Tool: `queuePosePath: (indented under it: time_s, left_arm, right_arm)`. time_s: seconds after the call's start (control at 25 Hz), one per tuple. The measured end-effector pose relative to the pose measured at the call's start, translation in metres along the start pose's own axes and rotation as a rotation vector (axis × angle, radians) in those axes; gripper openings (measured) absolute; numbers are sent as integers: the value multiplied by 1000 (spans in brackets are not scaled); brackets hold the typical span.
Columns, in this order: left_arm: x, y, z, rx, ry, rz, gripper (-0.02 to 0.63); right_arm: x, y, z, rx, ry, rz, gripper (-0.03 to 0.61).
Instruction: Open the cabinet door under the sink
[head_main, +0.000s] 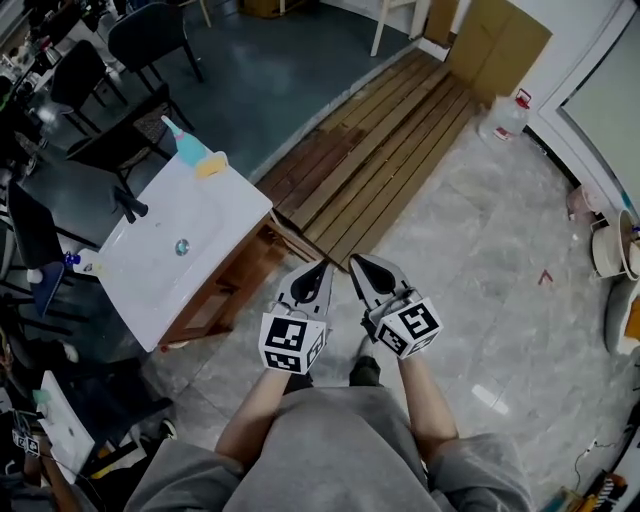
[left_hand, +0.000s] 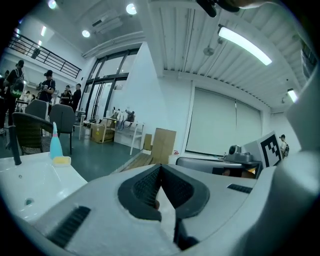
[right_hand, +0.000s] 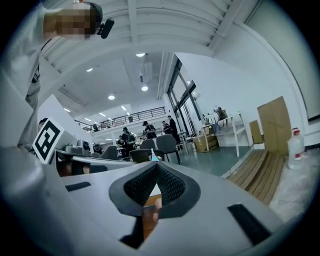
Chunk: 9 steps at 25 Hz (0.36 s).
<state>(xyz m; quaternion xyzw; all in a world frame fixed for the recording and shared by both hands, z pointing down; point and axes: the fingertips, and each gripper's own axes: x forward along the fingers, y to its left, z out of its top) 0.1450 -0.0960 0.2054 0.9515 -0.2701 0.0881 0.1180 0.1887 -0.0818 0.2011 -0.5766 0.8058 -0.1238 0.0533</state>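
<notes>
Left gripper (head_main: 322, 268): I hold it low in front of my grey shirt, just right of the sink's near corner and clear of it; its dark ribbed pads are pressed together with nothing between them.
Right gripper (head_main: 357, 262): I hold it just beside the left one, on the side away from the sink; its jaws are also fully closed and empty.
White rectangular ceramic sink (head_main: 215, 215): it stands at an angle to me, with a round metal drain (head_main: 182, 247) in its basin.
Brown wooden cabinet (head_main: 228, 285): it sits directly under the sink, front face turned toward my grippers, neither of which touches it; I cannot tell whether its door is ajar.
Black tap (head_main: 130, 207): it is on the sink's far left edge.
Turquoise bottle (head_main: 186, 146): it stands upright at the sink's far corner.
Yellow sponge (head_main: 211, 164): it lies just beside the bottle, on the sink's rim.
Wooden plank platform (head_main: 385, 150): it is on the floor beyond the sink, to its right.
Clear plastic jug with a red cap (head_main: 507, 116): it is past the planks, well apart from the sink.
</notes>
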Motion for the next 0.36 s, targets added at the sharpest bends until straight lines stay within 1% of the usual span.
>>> queuePosePath:
  time_s: [0.16, 0.36]
  left_arm:
    - [-11, -4, 15, 19, -25, -7, 8]
    - [-23, -8, 28, 39, -43, -11, 8]
  right_arm:
    - [-5, 9, 12, -26, -18, -16, 8]
    - [-8, 21, 25, -29, -42, -23, 8]
